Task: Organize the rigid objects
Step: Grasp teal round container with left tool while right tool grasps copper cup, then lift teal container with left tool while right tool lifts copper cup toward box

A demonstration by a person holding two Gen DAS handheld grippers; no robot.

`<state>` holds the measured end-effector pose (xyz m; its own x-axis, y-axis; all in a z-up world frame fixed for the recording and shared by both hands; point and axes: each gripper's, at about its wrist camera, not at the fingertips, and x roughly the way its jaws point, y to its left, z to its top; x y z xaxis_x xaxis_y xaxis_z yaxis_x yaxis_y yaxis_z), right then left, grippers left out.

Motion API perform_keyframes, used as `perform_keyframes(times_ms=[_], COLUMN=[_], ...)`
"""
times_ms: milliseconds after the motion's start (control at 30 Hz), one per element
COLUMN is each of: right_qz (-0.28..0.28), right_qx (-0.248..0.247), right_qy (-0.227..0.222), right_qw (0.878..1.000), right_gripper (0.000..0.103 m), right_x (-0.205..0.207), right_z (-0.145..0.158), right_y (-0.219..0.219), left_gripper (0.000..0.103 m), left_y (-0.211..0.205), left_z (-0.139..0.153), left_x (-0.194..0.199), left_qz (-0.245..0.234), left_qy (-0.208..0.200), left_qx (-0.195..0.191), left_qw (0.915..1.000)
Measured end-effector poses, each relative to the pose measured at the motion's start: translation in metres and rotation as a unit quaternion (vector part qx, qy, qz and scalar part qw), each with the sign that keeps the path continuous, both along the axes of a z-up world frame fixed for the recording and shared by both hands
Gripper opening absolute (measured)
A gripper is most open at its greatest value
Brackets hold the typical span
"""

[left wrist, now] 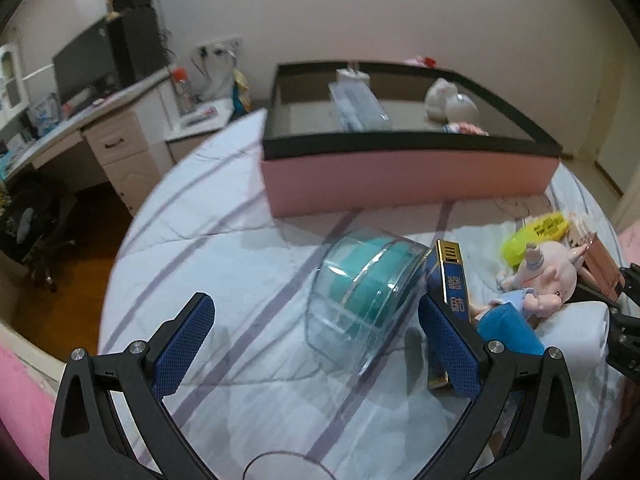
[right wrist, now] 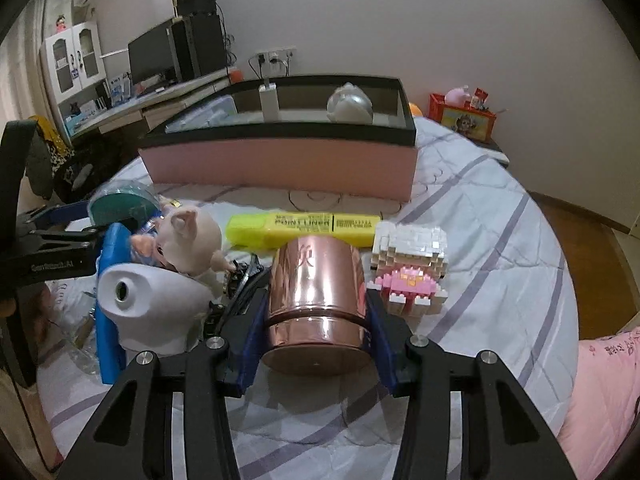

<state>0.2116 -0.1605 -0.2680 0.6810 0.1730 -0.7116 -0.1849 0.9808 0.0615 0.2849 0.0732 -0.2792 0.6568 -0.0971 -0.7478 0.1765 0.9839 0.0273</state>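
Gripping a copper-coloured tin (right wrist: 316, 304) between their blue pads, my right tongs (right wrist: 316, 320) are clenched on its sides, the tin lying on its side on the striped bed sheet (right wrist: 500, 240) with its base toward the camera. Just behind it lies a yellow highlighter (right wrist: 300, 226), and to its right sits a white-and-pink brick model (right wrist: 412, 264). A pig doll (right wrist: 188, 236) and a white plastic device (right wrist: 148, 300) crowd the left side. My left tongs (left wrist: 316, 344) hang released, their blue pads spread wide and apart from a clear round case (left wrist: 364, 296) holding a teal spool, which rests tilted on the sheet between and just beyond them. A blue-and-gold box (left wrist: 450, 280) stands against the case's right side. Farther back on the bed sits a pink storage box with a black rim (left wrist: 400, 176), already holding several items
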Motion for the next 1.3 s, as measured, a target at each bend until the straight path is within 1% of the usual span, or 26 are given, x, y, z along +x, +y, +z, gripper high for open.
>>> perform_keyframes(times_ms=[33,100,133,167,200,233,267,333,500,667,733,800,933,1033,1100,1133,1233,1300], right_qz=[-0.001,-0.002,-0.002,-0.003,-0.003,-0.002,-0.003,-0.003,-0.007,-0.013,-0.013,-0.014,-0.010,-0.007,-0.005,-0.003,0.000,0.004], right_qx=[0.001,0.001,0.001,0.002,0.002,0.002,0.002,0.003,0.007,0.010,0.012,0.014,0.018,0.022,0.022,0.024,0.028,0.031], right_qy=[0.001,-0.003,0.000,-0.002,-0.002,-0.001,-0.002,-0.003,-0.007,-0.018,-0.025,-0.036,-0.062,-0.089,-0.106,-0.116,-0.140,-0.154], right_qw=[1.000,1.000,1.000,1.000,1.000,1.000,1.000,1.000,1.000,1.000,1.000,0.999,0.998,0.996,0.994,0.993,0.990,0.988], right_gripper=[0.048,0.048,0.048,0.048,0.048,0.048,0.048,0.048,0.048,0.048,0.048,0.048,0.048,0.048,0.048,0.048,0.048,0.048], right_x=[0.000,0.000,0.000,0.000,0.001,0.001,0.001,0.000,-0.001,-0.009,-0.012,-0.016,-0.024,-0.031,-0.034,-0.036,-0.041,-0.044], right_z=[0.000,0.001,0.000,0.000,0.000,0.000,0.000,0.001,0.002,0.008,0.013,0.020,0.040,0.057,0.068,0.076,0.092,0.101], right_y=[-0.001,-0.001,-0.001,-0.001,-0.001,-0.002,-0.001,-0.002,-0.002,-0.004,-0.004,-0.004,0.001,0.006,0.010,0.012,0.018,0.021], left_gripper=[0.103,0.096,0.089,0.076,0.068,0.048,0.041,0.040,0.040,0.039,0.039,0.039,0.039,0.039,0.039,0.039,0.039,0.039], left_y=[-0.001,-0.003,-0.005,-0.007,-0.008,-0.010,-0.012,-0.016,-0.017,-0.007,-0.003,-0.002,-0.001,-0.007,-0.008,-0.011,-0.015,-0.015], left_z=[0.001,0.004,0.006,0.006,0.006,0.005,0.004,0.005,0.008,0.018,0.025,0.035,0.055,0.070,0.080,0.084,0.097,0.109], left_x=[0.003,0.005,0.006,0.008,0.009,0.009,0.009,0.006,-0.005,-0.024,-0.035,-0.046,-0.069,-0.081,-0.088,-0.091,-0.102,-0.109], left_qz=[-0.005,-0.013,-0.020,-0.031,-0.044,-0.059,-0.068,-0.070,-0.042,-0.015,-0.005,0.001,0.005,0.010,0.015,0.014,0.021,0.026], left_qy=[0.000,-0.005,-0.006,-0.004,0.001,0.006,0.009,0.003,-0.016,-0.037,-0.051,-0.070,-0.107,-0.133,-0.152,-0.154,-0.181,-0.198], left_qx=[-0.002,-0.004,-0.007,-0.015,-0.024,-0.039,-0.047,-0.034,0.001,-0.002,-0.005,-0.006,-0.022,-0.017,-0.022,-0.016,-0.008,-0.013], left_qw=[1.0000,0.9999,0.9998,0.9994,0.9987,0.9975,0.9965,0.9970,0.9990,0.9992,0.9987,0.9975,0.9940,0.9909,0.9880,0.9878,0.9832,0.9797])
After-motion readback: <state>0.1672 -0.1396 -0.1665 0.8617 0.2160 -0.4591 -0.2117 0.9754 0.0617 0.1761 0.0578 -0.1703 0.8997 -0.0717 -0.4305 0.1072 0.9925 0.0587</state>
